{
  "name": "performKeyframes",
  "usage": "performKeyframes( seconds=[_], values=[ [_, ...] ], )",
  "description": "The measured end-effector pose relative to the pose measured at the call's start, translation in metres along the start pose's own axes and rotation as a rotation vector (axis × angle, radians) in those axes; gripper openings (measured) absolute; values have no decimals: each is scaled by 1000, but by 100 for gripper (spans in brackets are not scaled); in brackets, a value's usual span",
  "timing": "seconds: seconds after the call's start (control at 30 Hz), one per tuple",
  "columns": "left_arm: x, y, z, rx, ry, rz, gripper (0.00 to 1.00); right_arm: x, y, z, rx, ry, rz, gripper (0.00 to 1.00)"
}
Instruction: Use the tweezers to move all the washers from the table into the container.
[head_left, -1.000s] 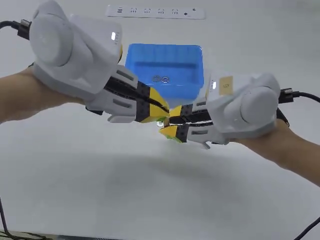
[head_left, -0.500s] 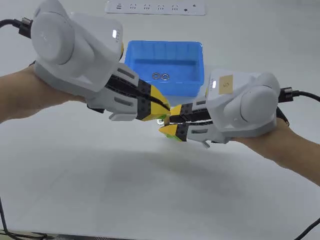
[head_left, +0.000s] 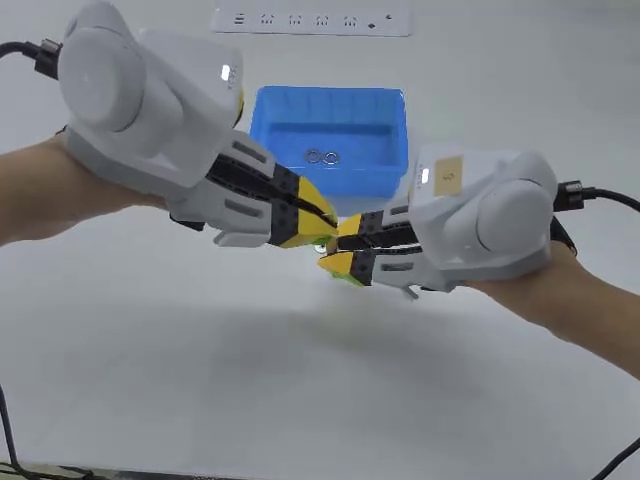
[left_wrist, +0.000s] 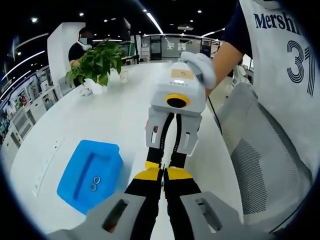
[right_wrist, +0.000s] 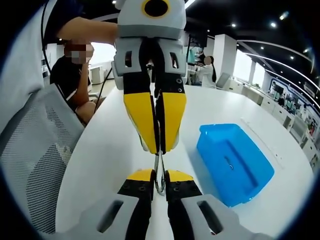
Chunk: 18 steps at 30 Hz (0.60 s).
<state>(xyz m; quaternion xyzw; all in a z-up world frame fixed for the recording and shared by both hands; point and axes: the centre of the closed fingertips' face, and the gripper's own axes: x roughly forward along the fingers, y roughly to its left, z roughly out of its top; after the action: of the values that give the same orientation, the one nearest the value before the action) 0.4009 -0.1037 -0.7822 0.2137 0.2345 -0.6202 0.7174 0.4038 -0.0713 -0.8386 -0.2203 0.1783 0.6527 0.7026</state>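
Above the white table, my two grippers meet tip to tip. The left gripper comes in from the upper left, the right gripper from the right. Thin metal tweezers run from between the left gripper's yellow jaws down into my right gripper's jaws. Both pairs of jaws are shut on them. In the left gripper view my own gripper touches the right gripper. Just behind stands the blue container, with two washers on its floor.
A white power strip lies at the table's far edge behind the container. A mesh office chair stands beside the table, and a potted plant sits at its far end. People are at other desks in the room.
The grippers have stayed pressed tip to tip; only the head camera has shifted slightly.
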Motion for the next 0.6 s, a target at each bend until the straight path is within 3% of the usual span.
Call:
performKeyframes(
  seconds=[0.6],
  values=[
    [-26,6,30,48,-38,69,6,-16,-9,36,-58,-32,-39,10]
  ],
)
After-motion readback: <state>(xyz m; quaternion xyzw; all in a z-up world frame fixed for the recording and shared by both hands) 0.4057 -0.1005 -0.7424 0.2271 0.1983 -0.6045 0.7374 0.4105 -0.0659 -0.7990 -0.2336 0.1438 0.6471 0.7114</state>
